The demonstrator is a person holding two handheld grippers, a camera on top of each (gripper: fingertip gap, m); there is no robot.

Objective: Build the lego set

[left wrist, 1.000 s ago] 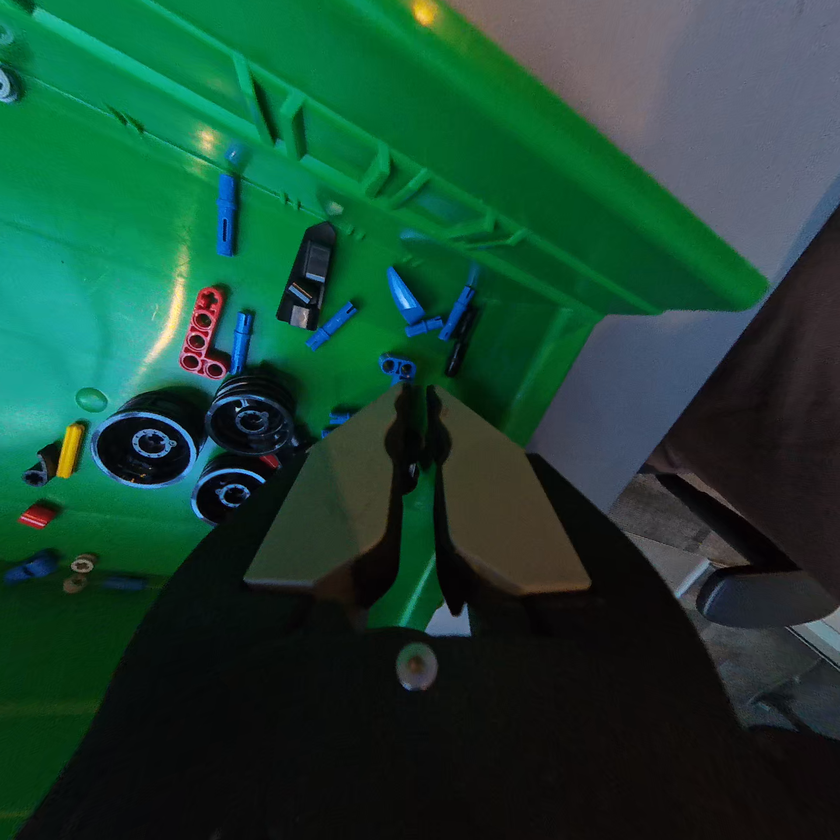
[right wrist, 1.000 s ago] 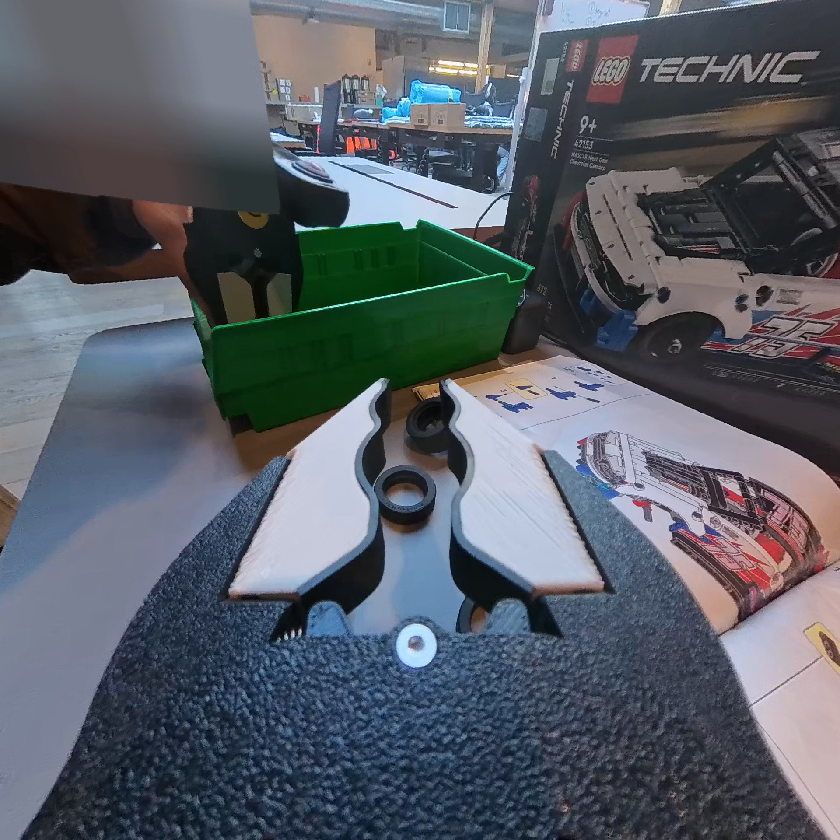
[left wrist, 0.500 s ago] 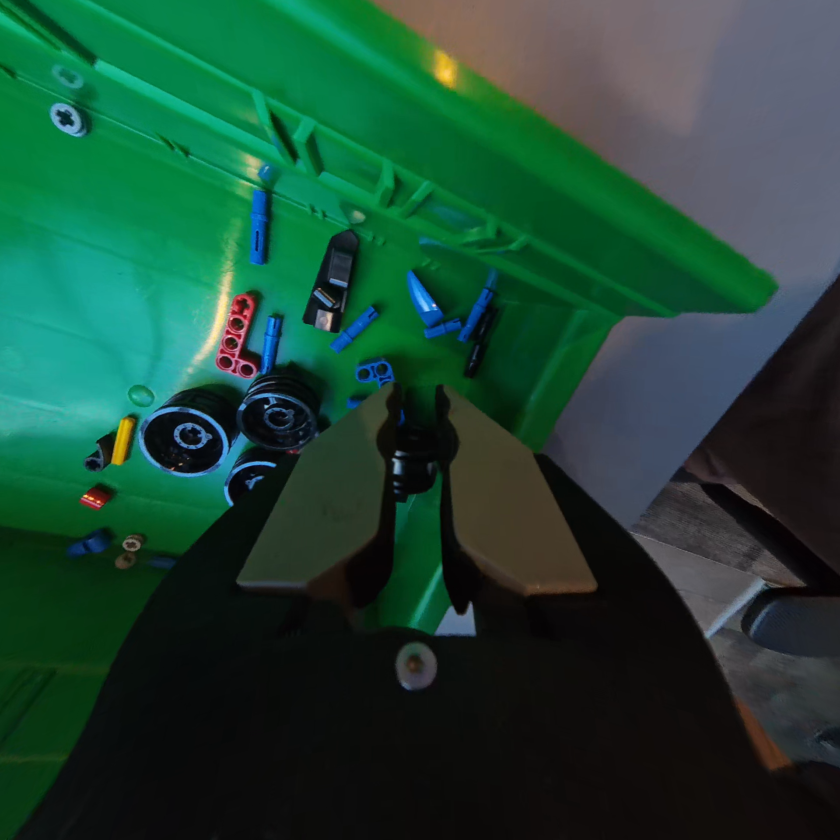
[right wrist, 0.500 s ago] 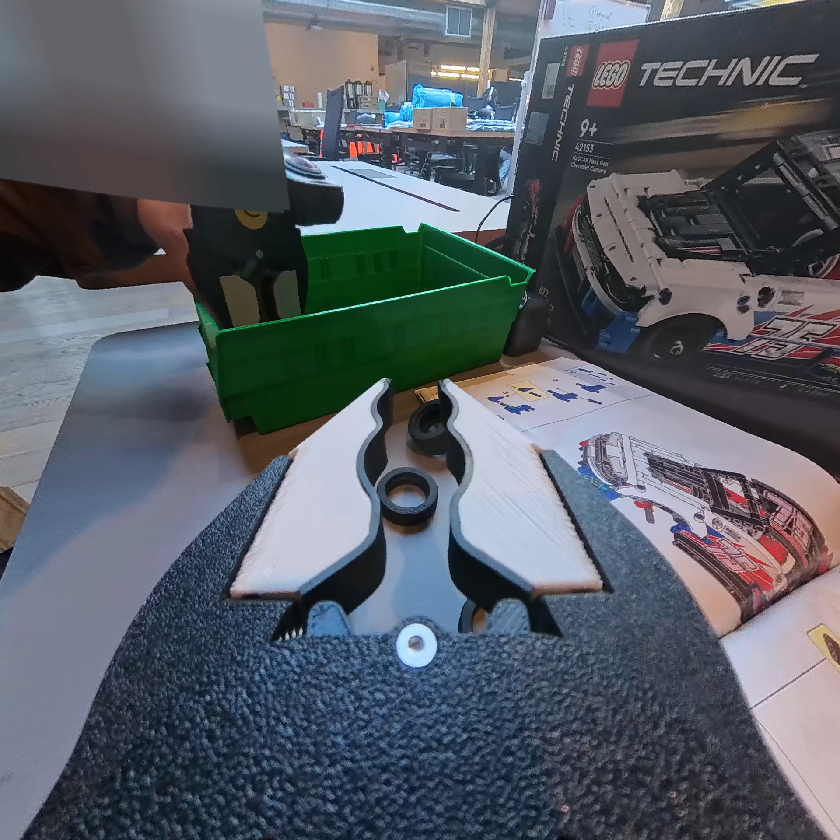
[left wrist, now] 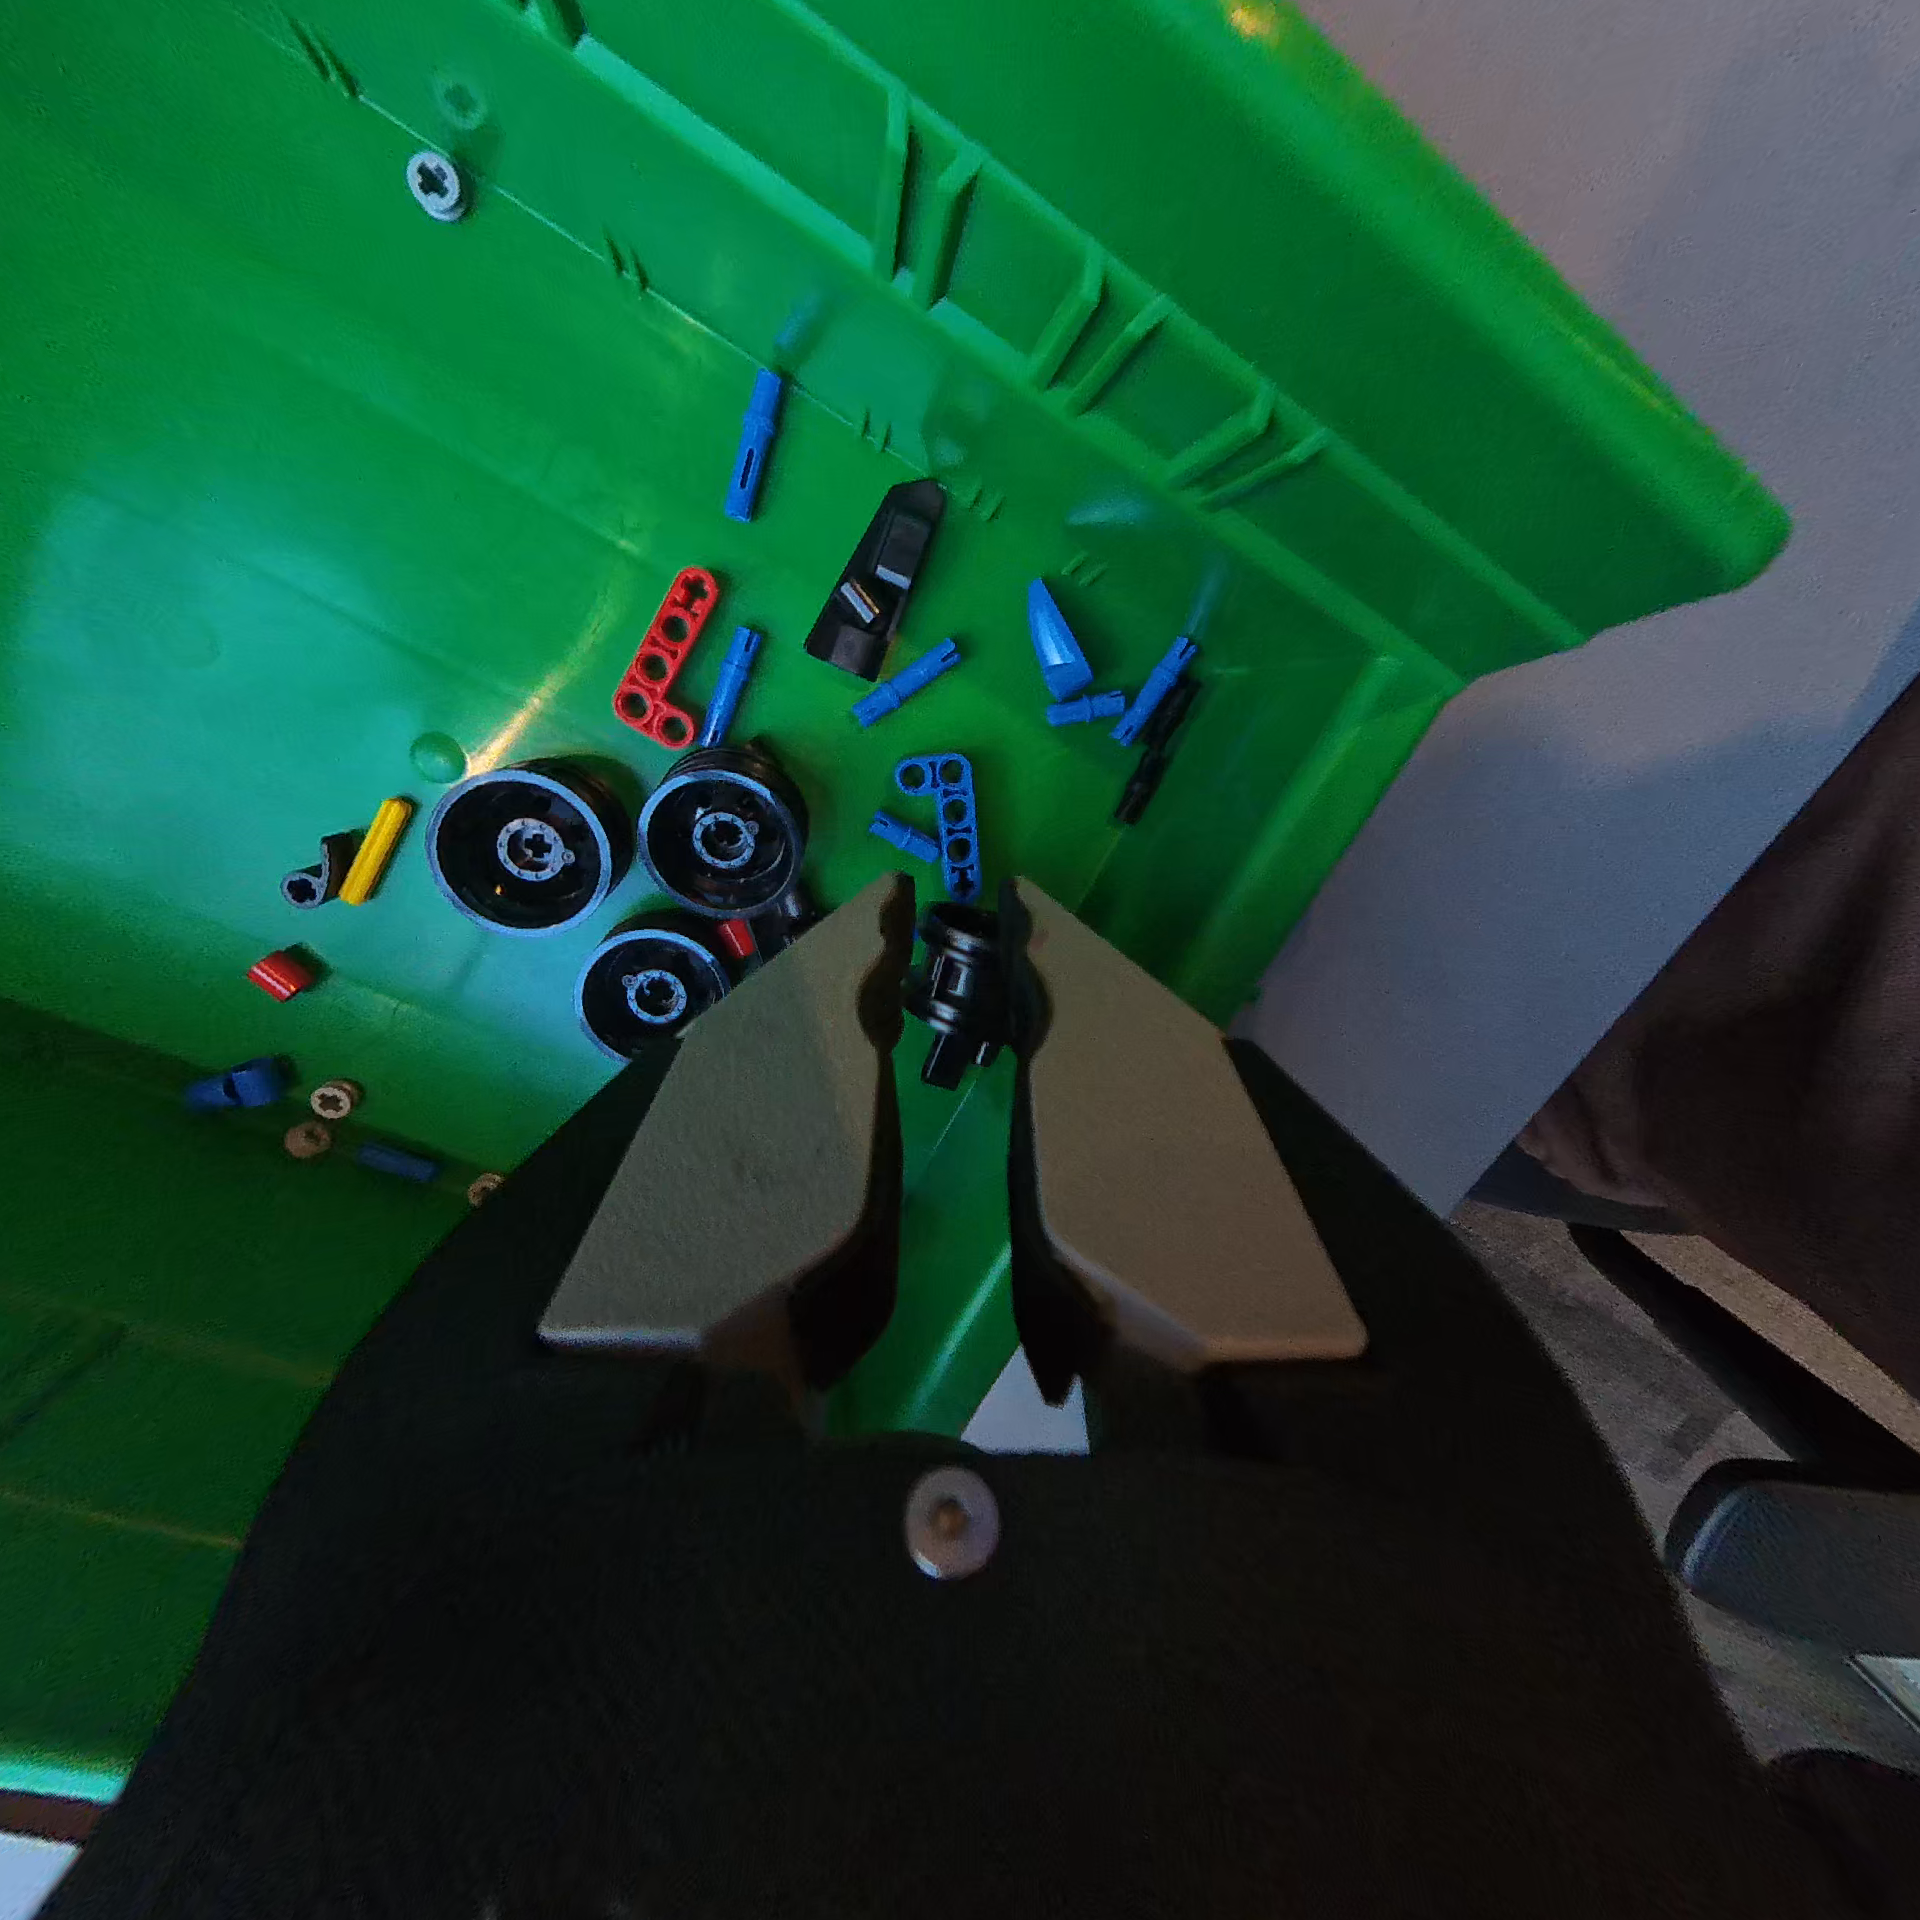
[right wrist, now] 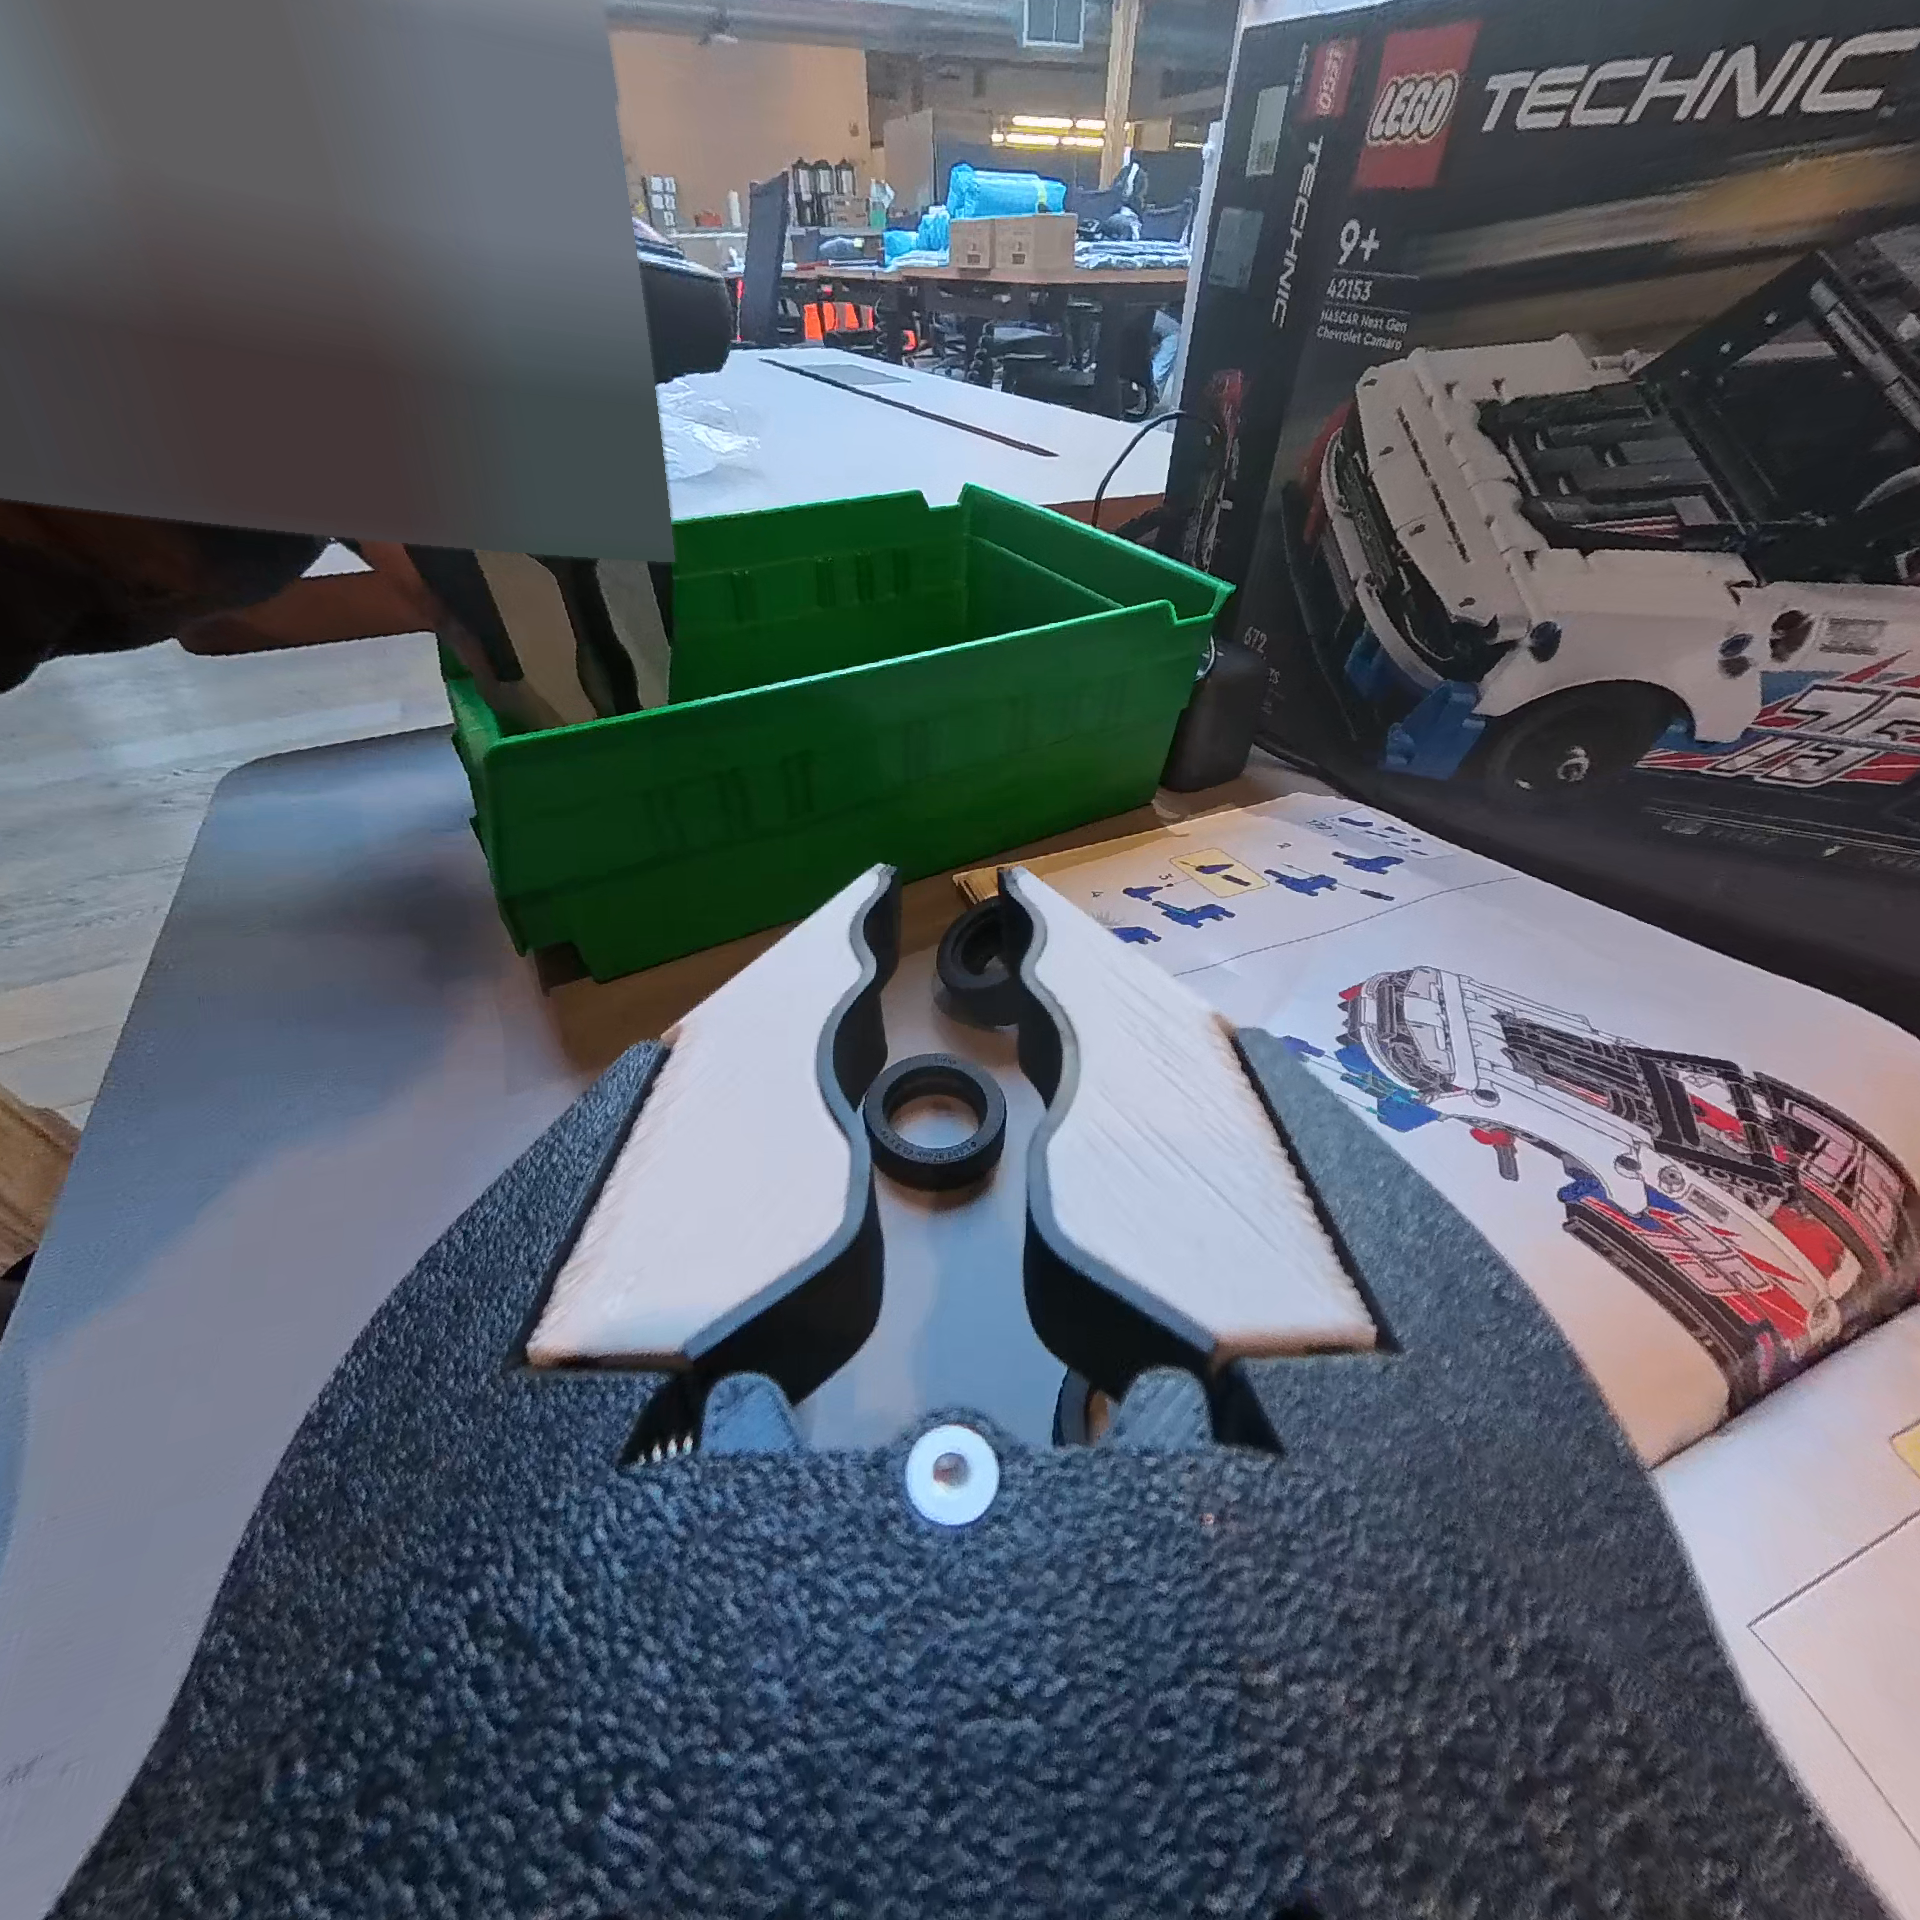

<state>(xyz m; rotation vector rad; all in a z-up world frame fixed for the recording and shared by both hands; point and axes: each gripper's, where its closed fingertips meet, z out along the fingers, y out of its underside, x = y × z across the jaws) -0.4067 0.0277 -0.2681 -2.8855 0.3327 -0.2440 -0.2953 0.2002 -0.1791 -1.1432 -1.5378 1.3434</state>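
Looks like the parts-fetching stage, nowhere near a finished car. Got a small black connector [left wrist: 961, 987] pinched between the tips of the left gripper [left wrist: 956, 894], jaws nearly closed on it, hanging over the corner of the green bin [left wrist: 1247, 312]. Plenty of loose bits ahead of and left of those jaws: three wheels [left wrist: 530, 842], blue pins, a red beam, a yellow pin.

Over at the right gripper [right wrist: 948, 883]: jaws part open, holding nothing. One black tyre [right wrist: 935, 1132] flat on the worktop [right wrist: 312, 987] between the jaws, a second tyre [right wrist: 971, 961] tilted just by the right tip.

Next move, best guess: lift the connector clear of the bin wall without loosening the pinch, then carry it over to the build spot near the tyres. Tiny round part, so probably easy to flick out or twist in the jaws. Worth checking the booklet [right wrist: 1455, 987] right of the right jaws first.

As for writing: big box [right wrist: 1558, 416] standing behind the booklet, with a logo, a product line, an age mark, a set number and a car photo. All readable, not repeating it here. Booklet open on step diagrams plus a car picture. Faint moulded lettering on the flat tyre, too small to read.
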